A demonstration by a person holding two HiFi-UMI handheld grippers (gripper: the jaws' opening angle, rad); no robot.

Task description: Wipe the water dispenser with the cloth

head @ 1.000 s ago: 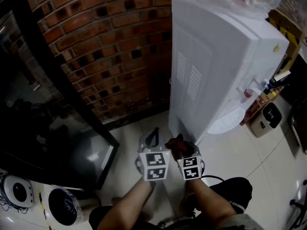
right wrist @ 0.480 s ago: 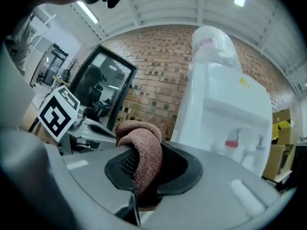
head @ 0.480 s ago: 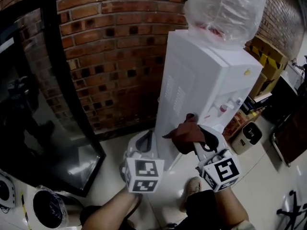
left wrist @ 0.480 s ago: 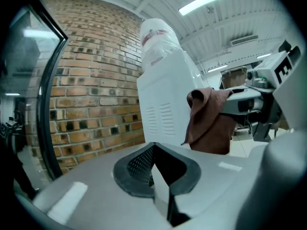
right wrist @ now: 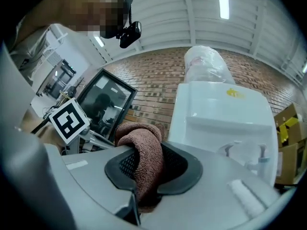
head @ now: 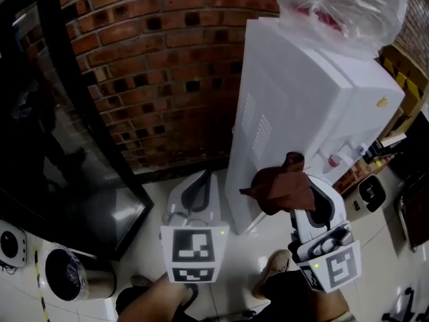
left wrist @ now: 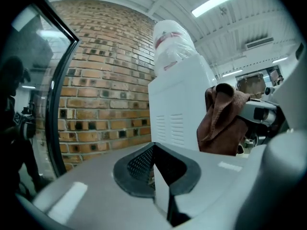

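Observation:
The white water dispenser [head: 301, 106] stands against the brick wall, with a plastic-wrapped bottle [head: 342, 5] on top. My right gripper [head: 303, 192] is shut on a brown cloth [head: 281, 186], which bunches up just in front of the dispenser's side corner, near its lower half. In the right gripper view the cloth [right wrist: 143, 157] hangs between the jaws of the right gripper [right wrist: 144, 153], with the dispenser [right wrist: 225, 114] ahead. My left gripper [head: 200, 192] is to the left of it, shut with nothing in it. The left gripper view shows the left gripper [left wrist: 152, 150], the dispenser's vented panel [left wrist: 175, 126] and the cloth [left wrist: 223, 121].
A black glass-door cabinet [head: 60, 146] stands at the left against the brick wall [head: 167, 59]. Round devices [head: 67, 284] lie on the tiled floor at lower left. Cardboard boxes [head: 402, 52] and a small bin [head: 370, 193] are right of the dispenser. The person's shoe [head: 273, 268] is below.
Both grippers have risen from near the dispenser's base. The right one has carried the cloth up beside the side panel and tilted upward.

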